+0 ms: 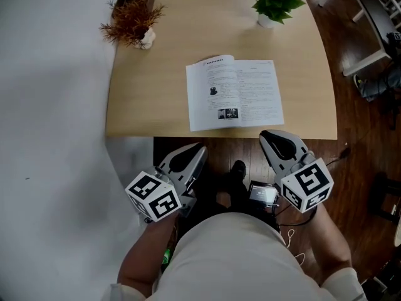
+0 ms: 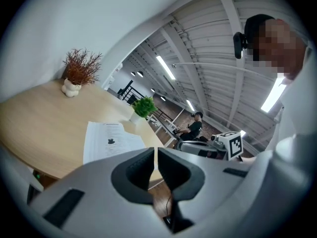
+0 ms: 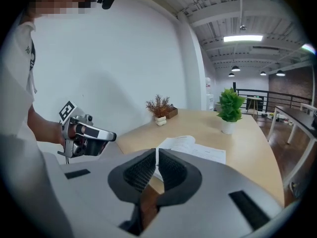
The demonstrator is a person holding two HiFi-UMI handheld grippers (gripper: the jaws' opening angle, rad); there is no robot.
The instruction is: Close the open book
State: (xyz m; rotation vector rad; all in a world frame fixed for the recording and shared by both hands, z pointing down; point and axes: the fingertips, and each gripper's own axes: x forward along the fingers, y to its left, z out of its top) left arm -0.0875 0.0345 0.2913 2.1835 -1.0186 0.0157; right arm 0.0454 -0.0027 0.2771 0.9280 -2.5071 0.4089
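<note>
Both the left gripper (image 1: 199,148) and right gripper (image 1: 265,134) had jaws together, empty, just below the book (image 1: 235,93). It lay open, long axis across the frame, spine running up-down.

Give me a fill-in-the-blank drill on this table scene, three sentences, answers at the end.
The book lies ____ on the table.
In the head view, the dried reddish plant stands at the table's far ____ corner.
The left gripper and right gripper both have ____ jaws, holding nothing.
Missing words: open; left; shut.

Head view looks down; all three views share the book (image 1: 233,95).
</note>
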